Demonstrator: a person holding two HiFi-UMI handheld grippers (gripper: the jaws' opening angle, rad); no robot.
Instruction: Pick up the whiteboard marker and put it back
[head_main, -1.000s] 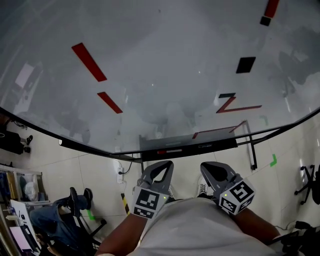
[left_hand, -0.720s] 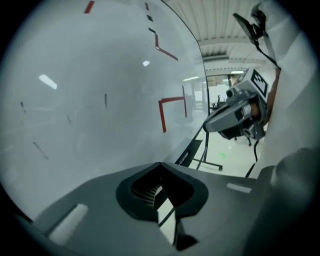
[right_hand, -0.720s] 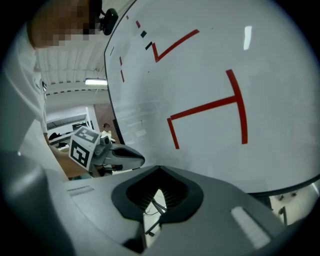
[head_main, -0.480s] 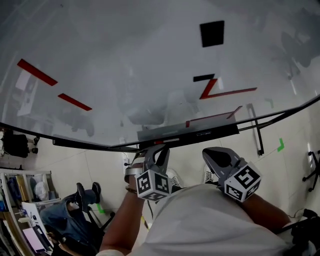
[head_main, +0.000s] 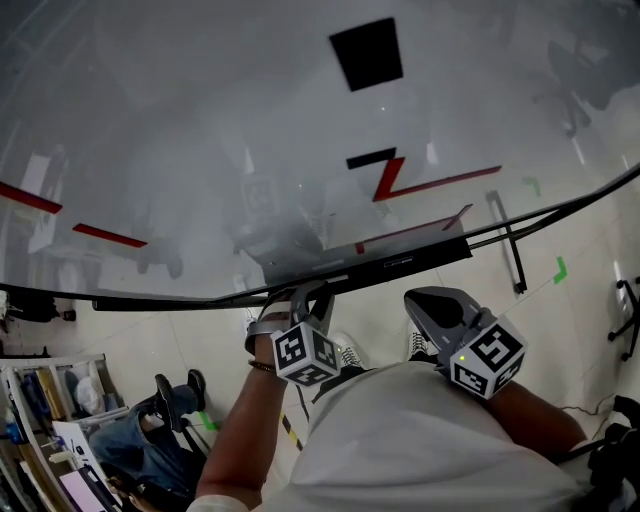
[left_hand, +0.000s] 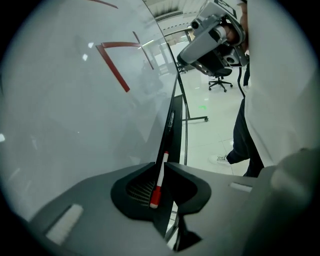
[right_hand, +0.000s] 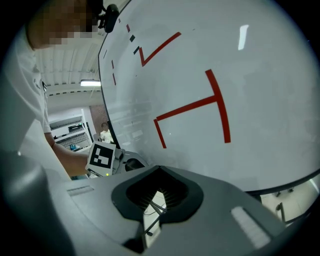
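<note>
1. The left gripper (left_hand: 161, 164) is clamping the whiteboard marker (left_hand: 159, 179) between barely parted jaws at the lower centre of its view, with the red cap nearest the camera, beside the whiteboard's tray (left_hand: 175, 115).
2. The right gripper (right_hand: 160, 168) is hanging empty, its jaws pressed together.

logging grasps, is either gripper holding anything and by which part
Left gripper pinches the whiteboard marker by its white barrel; right gripper holds nothing.

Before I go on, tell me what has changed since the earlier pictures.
The left gripper moved forward to the whiteboard's tray, and its jaws now sit tight on the whiteboard marker, which was not between them before. The right gripper stayed back near the body, jaws together and empty.
</note>
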